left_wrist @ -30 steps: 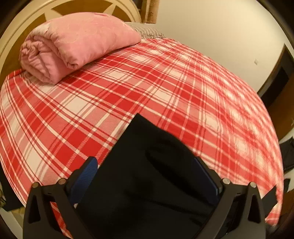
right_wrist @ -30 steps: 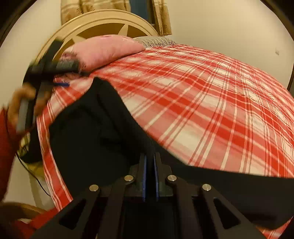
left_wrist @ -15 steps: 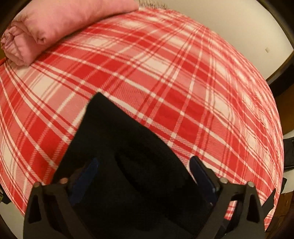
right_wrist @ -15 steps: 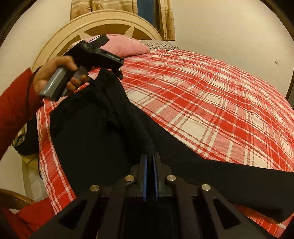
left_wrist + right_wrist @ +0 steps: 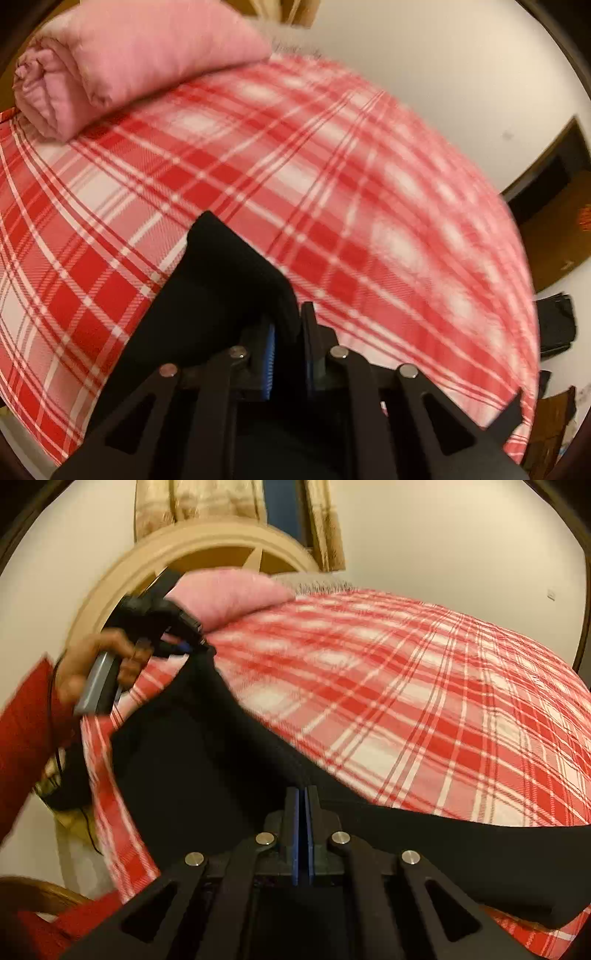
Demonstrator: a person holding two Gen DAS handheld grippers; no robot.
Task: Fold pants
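Black pants (image 5: pixel 207 775) lie across the near part of a red and white plaid bed (image 5: pixel 424 701). My left gripper (image 5: pixel 288 332) is shut on a corner of the pants (image 5: pixel 229 273), which sticks up past its blue pads. In the right wrist view the left gripper (image 5: pixel 195 642) holds that corner raised near the pillow end. My right gripper (image 5: pixel 303 797) is shut on the pants edge, with a dark band of cloth running off to the right.
A rolled pink blanket (image 5: pixel 122 62) lies at the head of the bed by a cream headboard (image 5: pixel 192 557). A dark doorway (image 5: pixel 554 177) and a black object (image 5: pixel 556 325) are to the right of the bed.
My left gripper has gone from open around the pants to shut on their corner and has lifted it toward the pillow end. The right gripper has stayed shut on the pants.
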